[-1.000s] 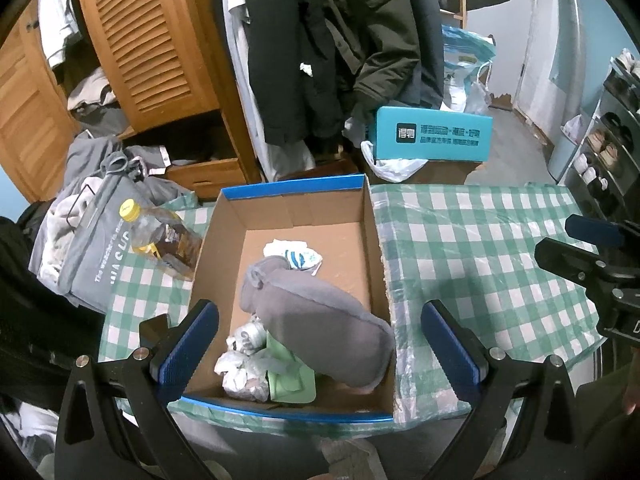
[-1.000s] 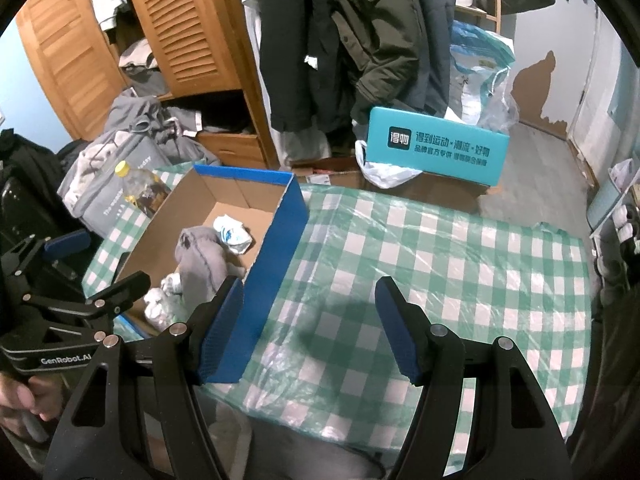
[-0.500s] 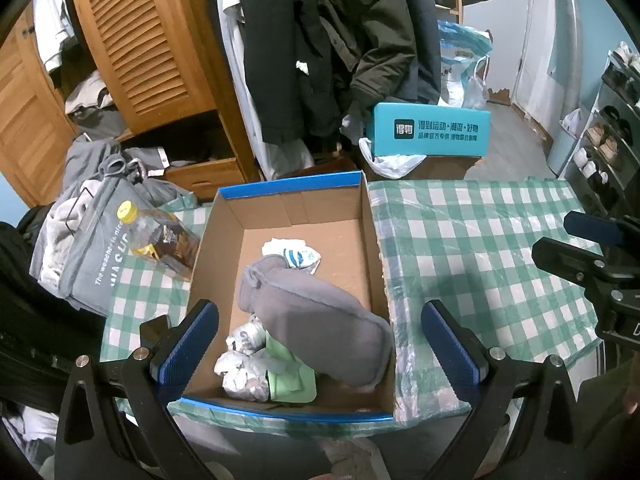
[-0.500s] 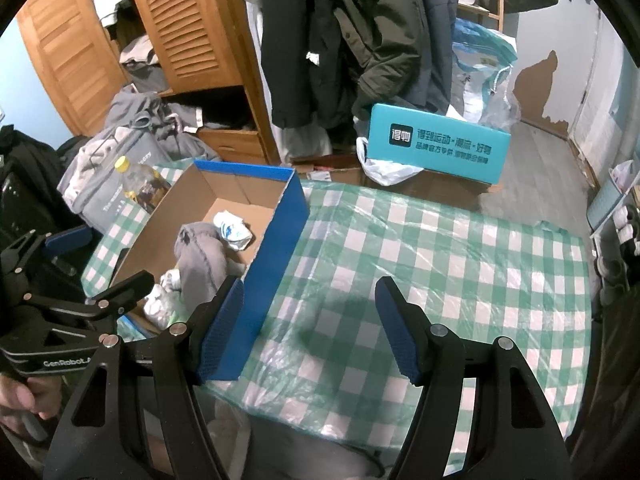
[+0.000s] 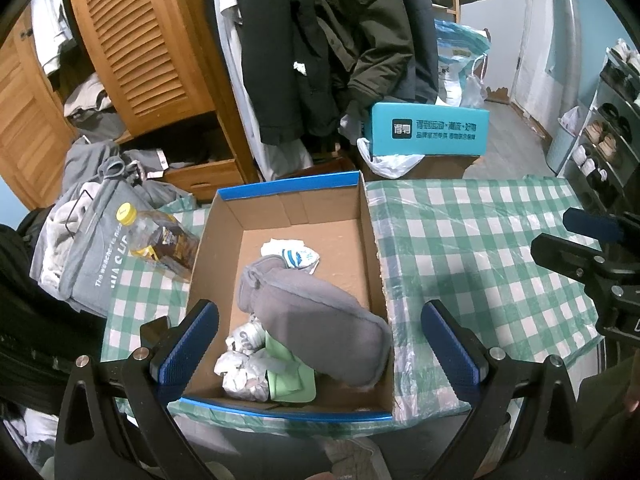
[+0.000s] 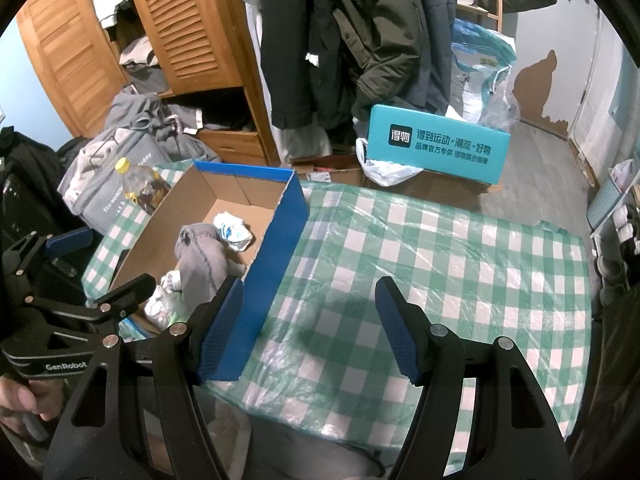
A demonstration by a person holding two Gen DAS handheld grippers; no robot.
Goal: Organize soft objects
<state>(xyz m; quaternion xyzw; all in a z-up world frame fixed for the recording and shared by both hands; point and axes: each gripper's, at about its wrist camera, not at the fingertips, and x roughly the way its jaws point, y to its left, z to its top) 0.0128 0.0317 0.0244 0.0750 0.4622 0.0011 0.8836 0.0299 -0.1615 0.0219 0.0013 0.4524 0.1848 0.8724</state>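
Nothing in the box has moved since the earlier frames; both claws have only drifted a tiny bit. Closest to us, the left claw (image 5: 320, 340) hangs spread wide and released above the near end of the cardboard box (image 5: 372, 240), holding nothing. Right under it, inside the box, lies the grey soft roll (image 5: 316, 320), tilted over a green cloth (image 5: 292, 384) and some crumpled white socks (image 5: 242, 372). A little farther in sits 1 white and blue sock ball (image 5: 294, 254), apart from the roll. The right claw (image 6: 308, 332) is also spread and released, hovering over bare checked cloth on the worktop (image 6: 440, 264), just beside the box's blue wall. Left of the box lies a bottle (image 5: 160, 240) with a yellow cap, touching the box side. Beyond the worktop stands a teal box (image 6: 438, 146). The person's hand (image 6: 18, 394) is cut off at the left edge.
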